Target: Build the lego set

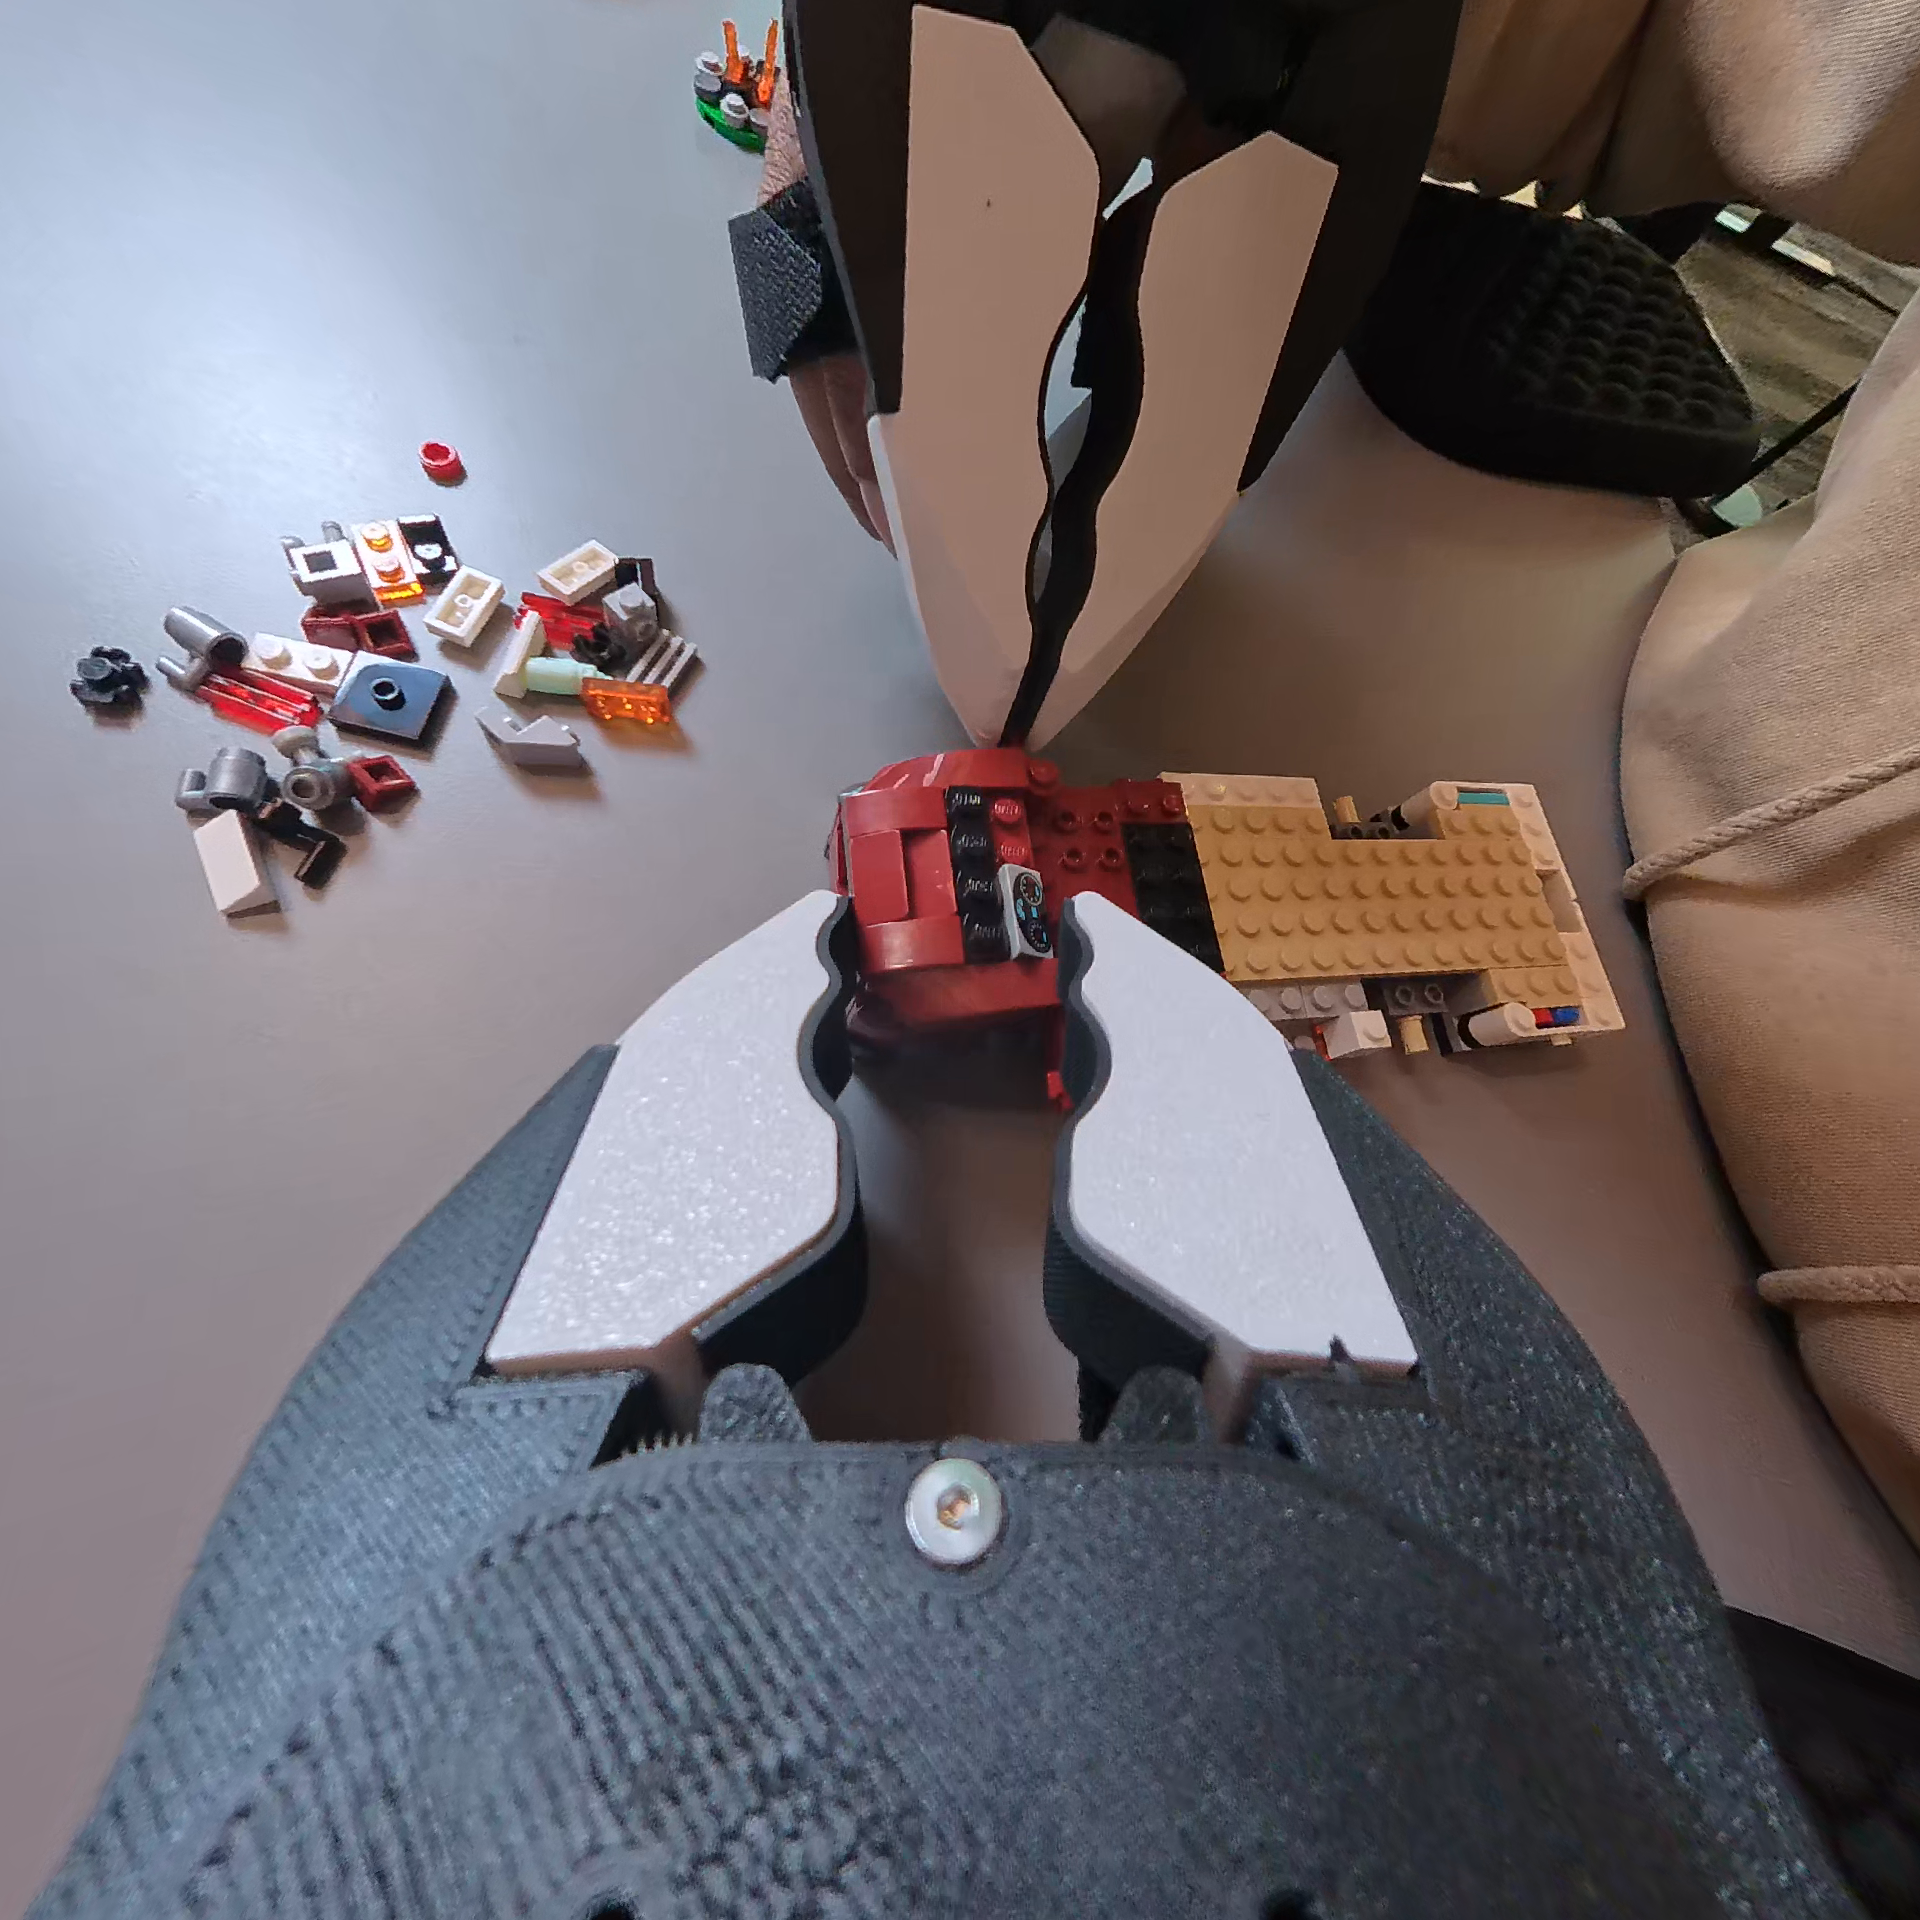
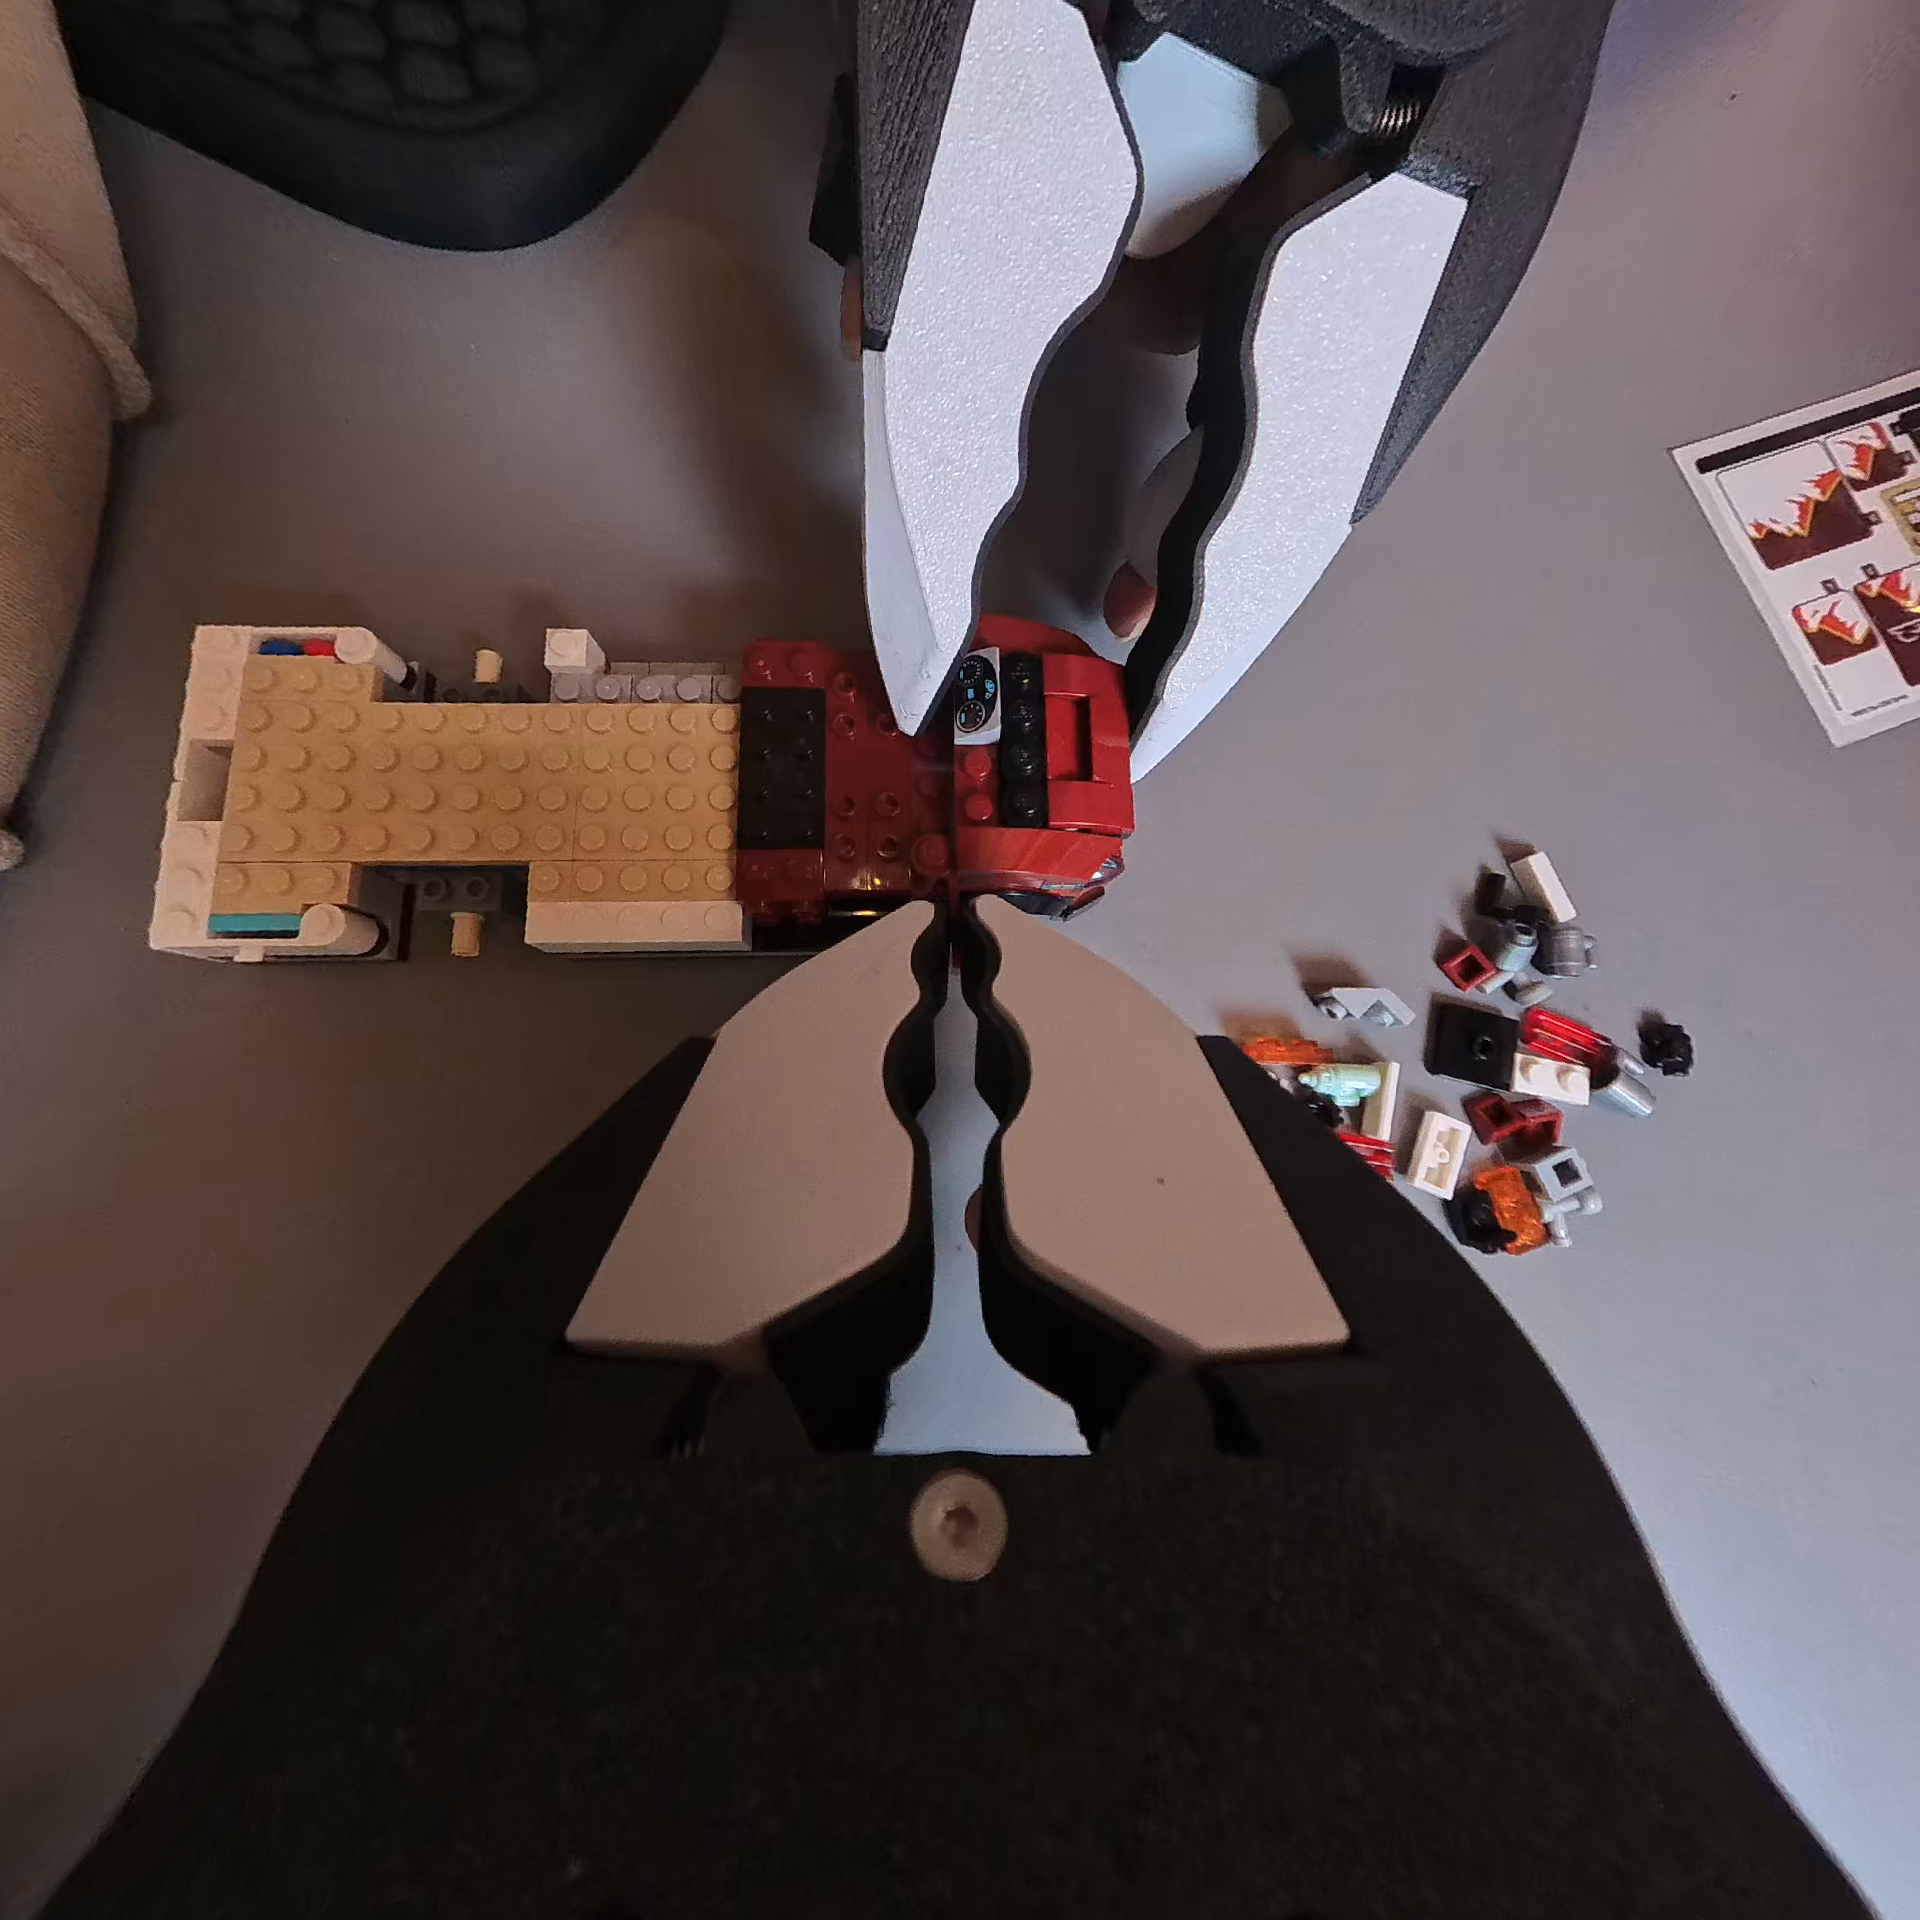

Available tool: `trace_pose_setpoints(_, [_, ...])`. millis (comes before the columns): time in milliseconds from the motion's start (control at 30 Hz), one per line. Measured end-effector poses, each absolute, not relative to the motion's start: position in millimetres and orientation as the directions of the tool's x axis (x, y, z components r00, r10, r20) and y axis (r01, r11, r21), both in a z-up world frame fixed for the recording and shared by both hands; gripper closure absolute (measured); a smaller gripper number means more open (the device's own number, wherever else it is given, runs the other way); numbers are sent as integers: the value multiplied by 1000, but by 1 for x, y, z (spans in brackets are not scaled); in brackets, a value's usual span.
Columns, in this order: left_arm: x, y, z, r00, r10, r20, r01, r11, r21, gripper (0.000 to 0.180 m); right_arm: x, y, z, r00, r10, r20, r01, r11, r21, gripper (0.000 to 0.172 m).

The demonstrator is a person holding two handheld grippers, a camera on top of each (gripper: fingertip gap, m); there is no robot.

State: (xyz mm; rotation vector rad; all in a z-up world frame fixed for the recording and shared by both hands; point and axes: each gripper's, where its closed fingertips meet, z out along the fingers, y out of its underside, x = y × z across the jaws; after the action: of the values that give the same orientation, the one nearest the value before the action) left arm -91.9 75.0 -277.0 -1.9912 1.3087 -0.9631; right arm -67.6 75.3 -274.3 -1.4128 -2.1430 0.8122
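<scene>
A toy brick truck lies on the grey table (image 1: pixel 312 1143), with a tan studded bed (image 1: pixel 1371 883) and a dark red cab (image 1: pixel 904 883). My left gripper (image 1: pixel 956 925) is shut on the cab, one pad on each side, next to a small grey dial tile (image 1: pixel 1029 909). The right wrist view shows the same grasp from above, with the left gripper (image 2: pixel 1029 727) straddling the cab (image 2: pixel 1081 769). My right gripper (image 2: pixel 953 920) is shut. Its tips touch the cab's side edge by a small round red stud (image 2: pixel 932 848). It also shows in the left wrist view (image 1: pixel 1013 740).
A pile of small loose pieces (image 1: pixel 416 665) lies left of the truck and also shows in the right wrist view (image 2: pixel 1496 1091). A sticker sheet (image 2: pixel 1829 561) lies at the right. A black chair seat (image 1: pixel 1548 343) and beige fabric (image 1: pixel 1787 831) border the table. Less than 4 cm separates the two grippers' tips. My left tips are roughly 8 cm from the tan studded bed (image 1: pixel 1371 883). Seen from the right wrist view (image 2: pixel 490 808) as well.
</scene>
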Motion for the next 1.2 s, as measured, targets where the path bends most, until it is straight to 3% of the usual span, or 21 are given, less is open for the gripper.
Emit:
trace_pose_setpoints(300, [-91, 74, -277, 255, -928, 272, -507, -368, -779, 143, -69, 77, -275, -350, 936, 50, 658, 283, -698, 164])
trace_pose_setpoints(367, [-92, 74, -277, 257, -925, 279, -501, -374, -780, 136, -66, 79, -272, -340, 939, 46, 656, 271, -704, 161])
trace_pose_setpoints(500, [-98, 71, -270, 241, -933, 266, -497, -354, -792, 125, -61, 83, -265, -313, 948, 51, 641, 251, -725, 149])
trace_pose_setpoints(767, [-112, 65, -273, 261, -961, 91, -573, -230, -786, 127, -76, 82, -269, -290, 956, 35, 613, 214, -761, 119])
trace_pose_setpoints(1200, [-109, 65, -279, 233, -971, 58, -548, -181, -816, 142, -88, 75, -275, -298, 952, -71, 592, 126, -796, 127])
